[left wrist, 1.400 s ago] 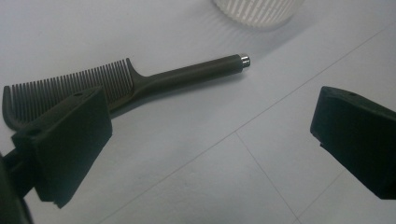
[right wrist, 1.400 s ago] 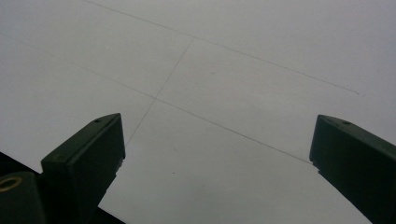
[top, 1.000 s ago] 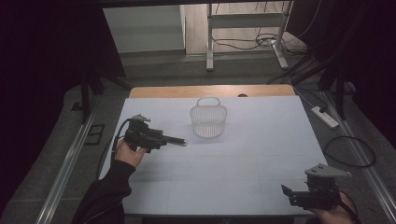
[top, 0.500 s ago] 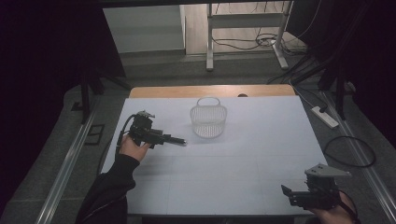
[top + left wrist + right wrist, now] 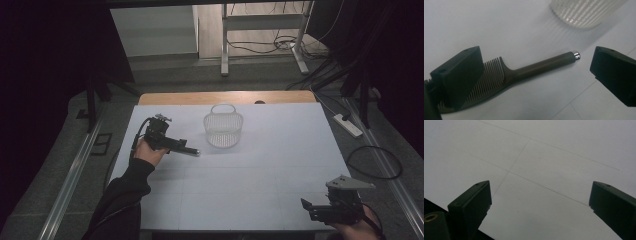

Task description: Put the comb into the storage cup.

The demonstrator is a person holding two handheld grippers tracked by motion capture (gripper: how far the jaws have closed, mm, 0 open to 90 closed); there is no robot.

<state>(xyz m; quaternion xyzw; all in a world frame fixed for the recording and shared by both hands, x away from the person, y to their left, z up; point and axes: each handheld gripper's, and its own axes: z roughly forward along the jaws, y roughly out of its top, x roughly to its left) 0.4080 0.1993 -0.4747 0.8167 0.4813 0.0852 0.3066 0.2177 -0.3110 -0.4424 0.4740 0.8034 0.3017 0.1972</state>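
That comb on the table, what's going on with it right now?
A person holds a claw in each hand at a white table. The left claw is open over a dark comb that lies flat on the table, its jaws on either side and not closed on it. A white slatted basket stands just beyond the comb's handle tip. The right claw is open too, over bare table near the person's edge.

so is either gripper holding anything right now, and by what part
Nothing is held. The left gripper is open over the comb, which lies flat on the table untouched. The right gripper is open over bare table.
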